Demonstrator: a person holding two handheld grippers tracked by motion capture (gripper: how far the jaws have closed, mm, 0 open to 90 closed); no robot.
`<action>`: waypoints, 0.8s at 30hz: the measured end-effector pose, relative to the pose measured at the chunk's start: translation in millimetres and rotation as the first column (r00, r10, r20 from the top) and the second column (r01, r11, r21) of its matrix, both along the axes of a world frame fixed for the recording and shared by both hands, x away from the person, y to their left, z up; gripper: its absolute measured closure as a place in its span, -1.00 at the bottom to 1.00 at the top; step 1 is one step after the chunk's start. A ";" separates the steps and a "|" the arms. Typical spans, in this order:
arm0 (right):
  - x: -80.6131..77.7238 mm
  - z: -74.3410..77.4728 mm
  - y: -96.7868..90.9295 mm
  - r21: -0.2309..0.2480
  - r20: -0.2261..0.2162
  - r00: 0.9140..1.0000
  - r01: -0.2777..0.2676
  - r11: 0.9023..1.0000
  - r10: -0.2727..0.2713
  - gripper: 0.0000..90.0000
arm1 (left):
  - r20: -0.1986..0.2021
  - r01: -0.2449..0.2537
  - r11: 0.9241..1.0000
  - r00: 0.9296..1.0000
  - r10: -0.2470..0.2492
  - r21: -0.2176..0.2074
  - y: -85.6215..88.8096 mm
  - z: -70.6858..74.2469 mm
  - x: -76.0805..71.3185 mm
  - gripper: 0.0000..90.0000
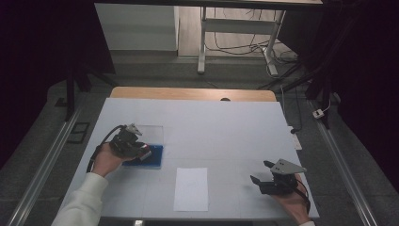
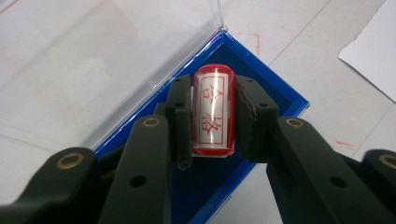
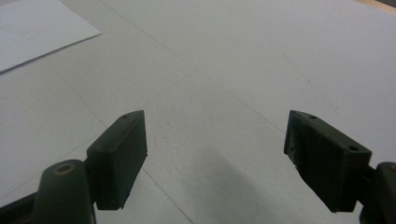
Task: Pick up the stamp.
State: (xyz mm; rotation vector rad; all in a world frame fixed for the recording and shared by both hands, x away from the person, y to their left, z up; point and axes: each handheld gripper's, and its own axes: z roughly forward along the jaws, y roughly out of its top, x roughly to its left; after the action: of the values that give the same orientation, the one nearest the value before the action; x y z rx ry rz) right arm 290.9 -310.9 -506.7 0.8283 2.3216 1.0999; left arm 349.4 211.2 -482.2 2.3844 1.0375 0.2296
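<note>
The left tongs [image 2: 212,121] pinch the red stamp [image 2: 213,112] in the blue case [image 2: 285,100] at the table's [image 1: 226,127] nine o'clock, the right tongs [image 3: 215,158] idle spread, so next likely lift toward the paper [image 1: 190,188].

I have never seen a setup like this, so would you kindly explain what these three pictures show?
A person sits at a white table with a hand-held two-jaw gripper in each hand. One picture looks down from above; the other two come from cameras riding on each gripper. The left gripper has closed its jaws on a red stamp that sits in a blue tray with a clear lid. The right gripper hangs open over bare table. A white sheet of paper lies between the hands.
</note>
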 end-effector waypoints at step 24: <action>-0.9 1.4 -2.3 0.002 0.016 1.000 0.014 1.000 -0.014 -0.50 | -0.006 -0.002 1.000 1.000 0.003 0.023 -2.5 -2.4 0.5 0.55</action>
State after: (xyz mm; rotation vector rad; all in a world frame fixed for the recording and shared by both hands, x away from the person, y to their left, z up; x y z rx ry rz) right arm 290.0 -313.1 -505.4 0.8328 2.2986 1.0994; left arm 349.9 208.6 -484.6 2.4057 1.0460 0.2359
